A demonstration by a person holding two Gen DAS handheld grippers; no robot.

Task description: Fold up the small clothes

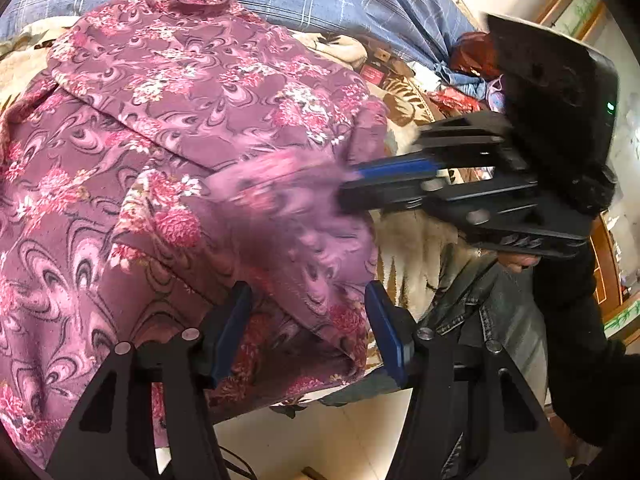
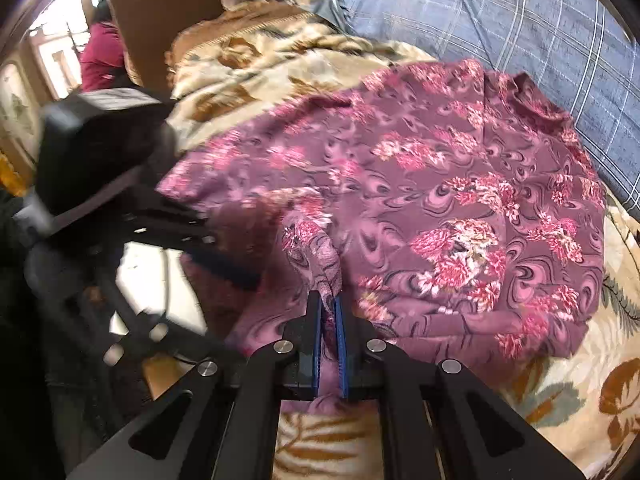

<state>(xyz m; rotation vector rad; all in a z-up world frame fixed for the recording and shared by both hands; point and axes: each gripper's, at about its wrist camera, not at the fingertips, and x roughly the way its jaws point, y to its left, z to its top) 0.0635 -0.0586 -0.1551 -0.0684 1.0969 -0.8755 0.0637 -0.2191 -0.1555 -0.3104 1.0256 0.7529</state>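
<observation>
We see the purple floral garment (image 1: 168, 128) spread over a beige leaf-patterned blanket (image 2: 280, 64) on the bed, its collar toward a blue plaid cover (image 2: 520, 32) at the far side. In the left wrist view, starting at the left, the cloth fills most of the picture and hangs over the bed's near edge. The left claw (image 1: 308, 332) stands released, its 2 blue pads parted on either side of the garment's lower corner, with cloth between them but neither pad visibly pressing on it. To the right, the right claw (image 1: 356, 186) comes in from the side, clenched on a blurred fold of the same garment. Below it a dark denim piece (image 1: 472, 320) lies at the bed's edge.

In the right wrist view, the left claw's black body sits blurred at the left, beside the garment's edge. At the centre the right claw (image 2: 329, 316) is clamped on a bunched ridge of the purple fabric, which rises between its 2 blue pads. The rest of the garment lies flat beyond and to the right.
</observation>
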